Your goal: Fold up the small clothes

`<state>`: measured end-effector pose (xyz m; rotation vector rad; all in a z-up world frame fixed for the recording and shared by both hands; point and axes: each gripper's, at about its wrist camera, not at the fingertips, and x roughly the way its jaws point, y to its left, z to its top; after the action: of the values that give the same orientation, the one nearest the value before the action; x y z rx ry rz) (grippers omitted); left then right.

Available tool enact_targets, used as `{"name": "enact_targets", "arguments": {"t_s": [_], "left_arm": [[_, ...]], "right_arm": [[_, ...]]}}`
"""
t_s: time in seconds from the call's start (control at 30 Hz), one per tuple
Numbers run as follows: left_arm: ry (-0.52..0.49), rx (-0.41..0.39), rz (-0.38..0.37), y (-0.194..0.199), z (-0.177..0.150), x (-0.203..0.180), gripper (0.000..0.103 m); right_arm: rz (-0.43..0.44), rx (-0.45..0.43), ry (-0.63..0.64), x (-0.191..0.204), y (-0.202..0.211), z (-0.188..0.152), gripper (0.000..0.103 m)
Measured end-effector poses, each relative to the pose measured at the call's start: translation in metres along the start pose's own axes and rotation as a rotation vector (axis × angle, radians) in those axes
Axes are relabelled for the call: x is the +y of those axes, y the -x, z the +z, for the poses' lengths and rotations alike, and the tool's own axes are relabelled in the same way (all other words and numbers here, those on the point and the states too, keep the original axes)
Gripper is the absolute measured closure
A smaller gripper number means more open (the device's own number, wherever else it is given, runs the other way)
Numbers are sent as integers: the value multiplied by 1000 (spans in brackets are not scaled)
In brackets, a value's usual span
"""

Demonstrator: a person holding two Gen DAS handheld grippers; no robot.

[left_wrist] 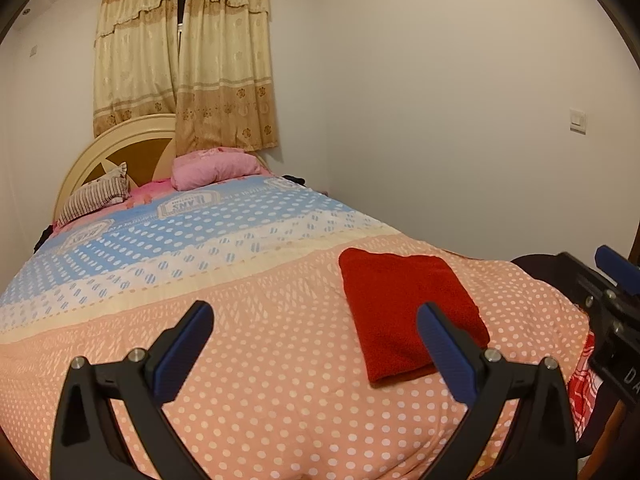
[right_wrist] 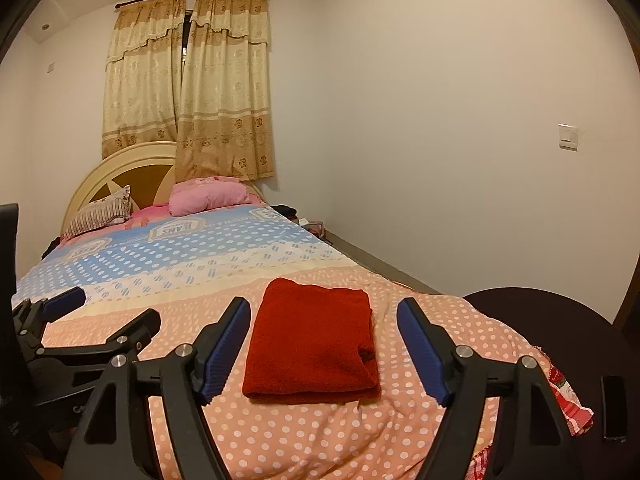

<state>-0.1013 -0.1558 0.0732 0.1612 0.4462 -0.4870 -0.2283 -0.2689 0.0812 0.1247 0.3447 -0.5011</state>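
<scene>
Red cloth (right_wrist: 312,340): folded into a neat rectangle, lying flat on the bed's polka-dot cover, in the pink-orange band near the foot edge and closer to the right-hand side.
Bed cover (right_wrist: 280,432): pink-orange with white dots at the foot, cream stripe across the middle, blue dotted part toward the headboard (right_wrist: 120,164).
Left gripper (left_wrist: 316,320): both blue-padded fingers spread wide, holding nothing, hovering over the foot of the bed with the cloth just off its right finger.
Right gripper (right_wrist: 324,316): fingers also spread apart and gripping nothing; the cloth sits between them in the right wrist view, no contact that shows.
Pillows: a pink one (right_wrist: 208,196) and a striped one (right_wrist: 100,212) up at the head end.
Curtains (right_wrist: 188,84): beige with a flower pattern, hanging behind the headboard.
Round dark table (right_wrist: 560,320): just beside the bed's right foot corner, with a dark phone-like slab (right_wrist: 614,406) on it.
</scene>
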Motion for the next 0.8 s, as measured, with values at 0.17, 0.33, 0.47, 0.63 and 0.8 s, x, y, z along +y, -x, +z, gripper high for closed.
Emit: {"name": "enact_targets", "arguments": {"t_s": [0.17,0.33,0.47,0.63,0.8], "left_arm": [[-5,-5,8,-1,1,-1,0],[-14,-7,-3,0,-1,-3,0],[-22,-11,-9,1,-1,-6,0],[-32,-18,-17,3,0,-8,0],[-35,-17,-7,2,1,-8,0]], "right_arm": [[-12,-2,-13,-4,-3,1,26],[-17,4,-29,-8,-5,0,26],[-19,1,-37,-10,-5,0,26],[-23,-16,-37,-11,-1,2,26],[-28,-18,-31,-9,-1,1,26]]}}
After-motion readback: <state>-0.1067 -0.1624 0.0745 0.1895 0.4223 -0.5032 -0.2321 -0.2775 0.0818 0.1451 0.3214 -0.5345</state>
